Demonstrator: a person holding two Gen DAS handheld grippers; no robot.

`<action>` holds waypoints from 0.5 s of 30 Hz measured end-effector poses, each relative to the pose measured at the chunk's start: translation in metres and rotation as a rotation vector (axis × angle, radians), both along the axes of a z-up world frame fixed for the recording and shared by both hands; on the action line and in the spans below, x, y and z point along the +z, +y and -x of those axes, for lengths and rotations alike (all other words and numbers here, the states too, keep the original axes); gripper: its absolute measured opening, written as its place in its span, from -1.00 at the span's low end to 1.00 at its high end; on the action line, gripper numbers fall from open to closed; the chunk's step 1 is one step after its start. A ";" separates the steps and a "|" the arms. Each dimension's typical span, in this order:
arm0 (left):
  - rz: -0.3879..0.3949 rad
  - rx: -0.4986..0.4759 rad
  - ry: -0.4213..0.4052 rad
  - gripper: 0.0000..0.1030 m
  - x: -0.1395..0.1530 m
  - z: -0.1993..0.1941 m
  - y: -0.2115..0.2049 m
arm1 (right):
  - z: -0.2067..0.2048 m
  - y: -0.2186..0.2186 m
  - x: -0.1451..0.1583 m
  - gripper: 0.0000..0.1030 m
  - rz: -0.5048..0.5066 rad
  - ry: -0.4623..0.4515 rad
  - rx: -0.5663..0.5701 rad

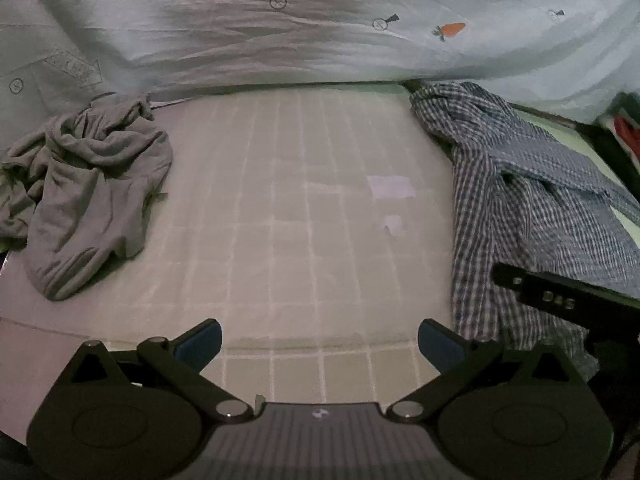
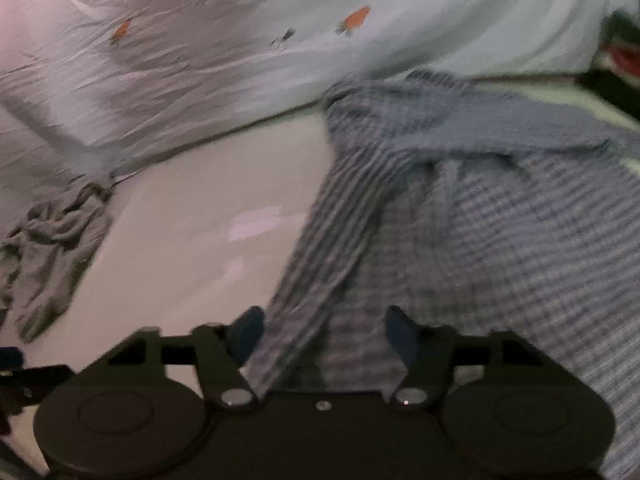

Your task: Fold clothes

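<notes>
A crumpled grey garment (image 1: 80, 184) lies at the left of a pale gridded mat (image 1: 300, 208). A blue-and-white checked shirt (image 1: 520, 208) lies bunched along the mat's right side. My left gripper (image 1: 320, 344) hangs open over the mat's near edge with nothing between its blue pads (image 1: 200, 346). The black body of my right gripper (image 1: 560, 296) shows above the shirt's near part. In the blurred right wrist view the right gripper (image 2: 324, 336) is low over the checked shirt (image 2: 460, 220). Shirt cloth lies between its spread fingers (image 2: 400, 336), with no visible pinch. The grey garment (image 2: 52, 240) sits far left.
A wrinkled pale sheet with carrot prints (image 1: 452, 30) rises behind the mat. Two white scraps (image 1: 390, 186) lie on the mat near the shirt. A dark and red object (image 1: 628, 132) sits at the far right edge, beside a green strip.
</notes>
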State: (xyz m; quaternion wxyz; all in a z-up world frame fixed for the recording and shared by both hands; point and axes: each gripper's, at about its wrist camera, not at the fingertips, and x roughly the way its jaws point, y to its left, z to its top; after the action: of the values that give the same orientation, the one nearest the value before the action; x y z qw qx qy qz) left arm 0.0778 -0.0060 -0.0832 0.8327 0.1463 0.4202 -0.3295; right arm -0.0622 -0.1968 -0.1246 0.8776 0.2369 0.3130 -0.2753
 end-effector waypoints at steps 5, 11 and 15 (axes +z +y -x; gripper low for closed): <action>-0.013 -0.002 0.011 0.99 -0.004 -0.001 0.012 | -0.008 0.009 -0.015 0.05 -0.109 0.011 0.012; -0.007 0.000 0.020 1.00 -0.005 -0.001 0.012 | -0.004 0.007 -0.021 -0.73 -0.143 -0.001 0.030; 0.001 -0.008 0.018 1.00 -0.004 0.004 0.003 | 0.004 -0.002 -0.017 -0.83 -0.176 -0.037 0.038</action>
State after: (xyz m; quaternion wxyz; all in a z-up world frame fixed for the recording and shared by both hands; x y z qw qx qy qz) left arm 0.0739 -0.0027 -0.0867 0.8278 0.1444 0.4267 -0.3342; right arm -0.0658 -0.1986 -0.1413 0.8640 0.3124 0.3241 -0.2256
